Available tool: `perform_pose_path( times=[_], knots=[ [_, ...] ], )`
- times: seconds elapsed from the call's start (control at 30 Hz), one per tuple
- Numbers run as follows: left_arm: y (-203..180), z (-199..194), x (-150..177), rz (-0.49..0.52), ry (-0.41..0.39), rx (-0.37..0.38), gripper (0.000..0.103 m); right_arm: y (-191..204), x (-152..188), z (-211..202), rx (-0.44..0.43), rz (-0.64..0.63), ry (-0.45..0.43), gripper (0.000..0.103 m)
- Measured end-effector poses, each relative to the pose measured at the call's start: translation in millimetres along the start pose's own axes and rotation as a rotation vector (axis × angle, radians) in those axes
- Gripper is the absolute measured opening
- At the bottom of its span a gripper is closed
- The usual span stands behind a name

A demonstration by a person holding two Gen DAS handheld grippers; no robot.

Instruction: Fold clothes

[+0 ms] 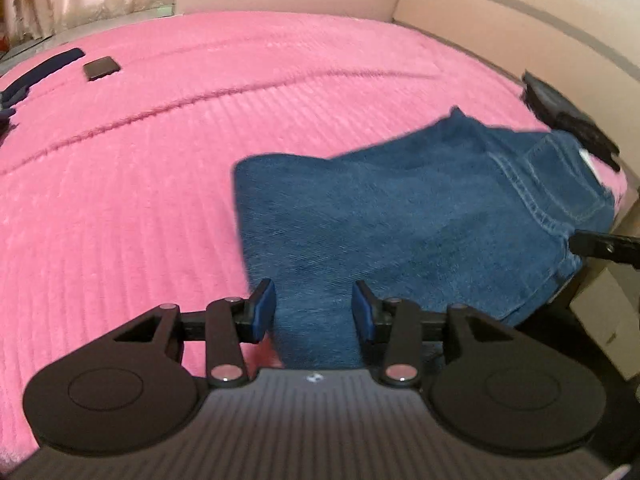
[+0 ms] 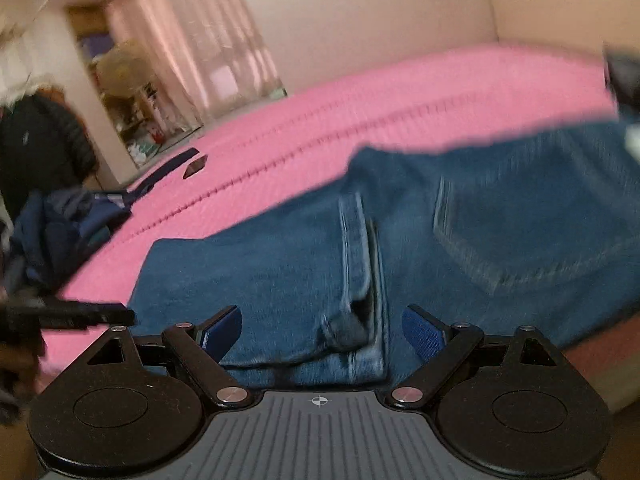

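The left tongs (image 1: 314,310) hang low over the near edge of the bed, their blue-padded fingers (image 1: 262,308) apart, with a strip of denim lying between them but not pinched. The right tongs (image 2: 322,334) sit tilted at the same edge, spread wide, straddling the thick seam of the jeans (image 2: 360,248) without closing on it.

The jeans (image 1: 380,216) lie folded on the pink bedspread (image 1: 140,168), at the near right part of the bed. They are mid-blue, with pale stitching and a back pocket (image 2: 520,236) facing up. A dark flat object (image 1: 101,68) rests far across the bedspread, well apart from the jeans.
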State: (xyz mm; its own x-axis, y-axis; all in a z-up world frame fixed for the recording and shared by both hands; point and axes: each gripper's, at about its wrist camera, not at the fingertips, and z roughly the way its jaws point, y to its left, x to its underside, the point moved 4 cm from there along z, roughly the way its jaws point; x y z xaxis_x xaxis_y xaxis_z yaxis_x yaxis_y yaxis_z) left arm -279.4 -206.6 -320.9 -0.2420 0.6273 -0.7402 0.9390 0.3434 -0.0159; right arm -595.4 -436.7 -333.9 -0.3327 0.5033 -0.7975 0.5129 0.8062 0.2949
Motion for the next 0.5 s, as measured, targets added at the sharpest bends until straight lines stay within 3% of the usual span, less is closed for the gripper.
perform_pose_path(
  times=[0.1, 0.23, 0.37, 0.5],
  knots=[
    [13, -6, 5, 0.023, -0.003, -0.028, 0.037, 34, -4, -11, -0.001, -0.227, -0.007, 0.090],
    [31, -15, 12, 0.054, -0.008, -0.065, 0.038, 83, 12, -1, -0.103, -0.494, 0.043, 0.090],
    [20, -30, 23, 0.363, -0.028, -0.098, 0.046, 115, 33, 23, -0.136, -0.710, 0.075, 0.090],
    [2, -31, 45, 0.668, -0.022, -0.089, 0.047, 147, 54, 46, -0.169, -0.926, 0.108, 0.090]
  ],
)
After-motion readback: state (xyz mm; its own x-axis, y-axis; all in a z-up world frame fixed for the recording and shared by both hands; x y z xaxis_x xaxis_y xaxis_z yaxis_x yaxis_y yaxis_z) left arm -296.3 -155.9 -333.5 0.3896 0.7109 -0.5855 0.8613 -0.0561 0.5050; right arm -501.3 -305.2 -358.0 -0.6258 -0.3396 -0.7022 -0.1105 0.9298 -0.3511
